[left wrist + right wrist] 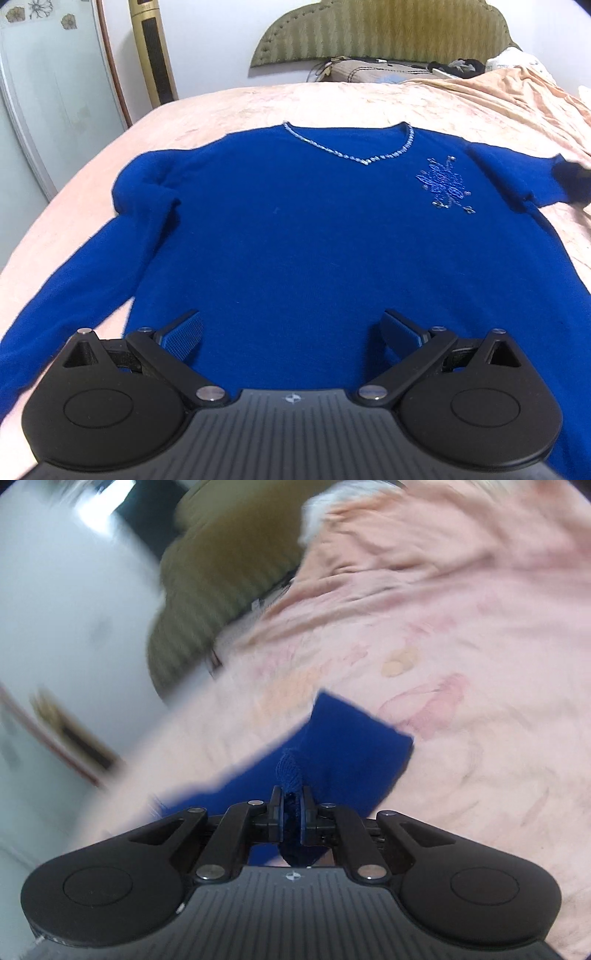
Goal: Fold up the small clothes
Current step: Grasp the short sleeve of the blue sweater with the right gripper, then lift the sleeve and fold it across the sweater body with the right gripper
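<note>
I see the blue sweater (295,229) lying front-up and spread flat on the bed (229,107), its body straight ahead of my left fingers and running back under them. The beaded V-neckline (364,157) lies at the far end from those fingers, and an embroidered motif (441,182) sits ahead and to the right of them on the chest. One sleeve (70,291) trails down past the outer side of my left-hand finger; the other sleeve (517,173) stretches away far to the right, where its end meets a dark blurred shape I cannot make out.

My left gripper (291,332) hangs over the sweater's lower part with its fingers (183,334) spread wide apart, nothing between them. Whether they touch the knit I cannot tell.

In the right wrist view, my right gripper (291,808) has its fingers (275,808) pressed together on a bunched fold of the blue knit; the fabric stands up in a ridge just beyond the tips. The sleeve's cuff end (362,746) lies ahead and slightly right of those fingers on the pink bed cover (461,664), and more blue cloth runs off to the left of them. This view is smeared by motion blur.

Beyond the sweater, far ahead of the left fingers, stands an olive padded headboard (388,29) with a brown pillow (354,72) below it. A rumpled peach blanket (509,96) lies ahead to the right, and a gold-coloured tower unit (153,48) stands ahead to the left, by a pale glass door (51,103).
</note>
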The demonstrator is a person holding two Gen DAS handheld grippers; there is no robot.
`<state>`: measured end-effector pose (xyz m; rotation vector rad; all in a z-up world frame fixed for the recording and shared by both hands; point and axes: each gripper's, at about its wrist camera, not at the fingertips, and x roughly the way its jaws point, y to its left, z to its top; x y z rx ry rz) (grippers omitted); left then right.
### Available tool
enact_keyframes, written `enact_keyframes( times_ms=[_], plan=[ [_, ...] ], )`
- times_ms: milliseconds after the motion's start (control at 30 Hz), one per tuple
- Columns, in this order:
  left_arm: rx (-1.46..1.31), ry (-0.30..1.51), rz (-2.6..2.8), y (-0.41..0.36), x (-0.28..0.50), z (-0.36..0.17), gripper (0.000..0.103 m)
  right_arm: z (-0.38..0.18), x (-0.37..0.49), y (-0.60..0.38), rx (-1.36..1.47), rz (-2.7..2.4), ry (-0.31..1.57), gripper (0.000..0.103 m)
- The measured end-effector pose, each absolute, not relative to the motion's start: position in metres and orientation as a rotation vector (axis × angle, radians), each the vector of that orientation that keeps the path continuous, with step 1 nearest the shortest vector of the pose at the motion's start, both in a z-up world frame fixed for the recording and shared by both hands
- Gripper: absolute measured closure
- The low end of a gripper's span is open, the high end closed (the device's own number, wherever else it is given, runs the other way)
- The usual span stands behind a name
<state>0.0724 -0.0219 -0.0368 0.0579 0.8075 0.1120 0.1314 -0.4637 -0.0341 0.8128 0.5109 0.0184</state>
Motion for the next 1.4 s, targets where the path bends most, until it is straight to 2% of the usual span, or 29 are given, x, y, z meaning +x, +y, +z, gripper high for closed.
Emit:
enact_keyframes(
  times_ms=[100, 200, 400, 733, 1400],
  plan=[
    [0.043, 0.806, 0.127, -0.016, 0.074, -0.035, 0.0, -0.031, 0.118, -0.513, 1.074, 0.028, 0.402, 0.093],
    [0.031, 0.81, 0.136, -0.013, 0.075, -0.036, 0.0, -0.025, 0.1, -0.551, 1.196, -0.027, 0.309, 0.093],
    [0.045, 0.814, 0.133, -0.014, 0.076, -0.037, 0.0, -0.008, 0.065, -0.605, 1.235, -0.16, 0.198, 0.092],
    [0.058, 0.794, 0.134, -0.016, 0.072, -0.032, 0.0, 0.011, 0.046, -0.64, 1.208, -0.252, 0.145, 0.092],
    [0.072, 0.773, 0.161, -0.01, 0.077, -0.033, 0.0, 0.012, 0.101, -0.423, 1.084, 0.26, 0.476, 0.09]
  ],
)
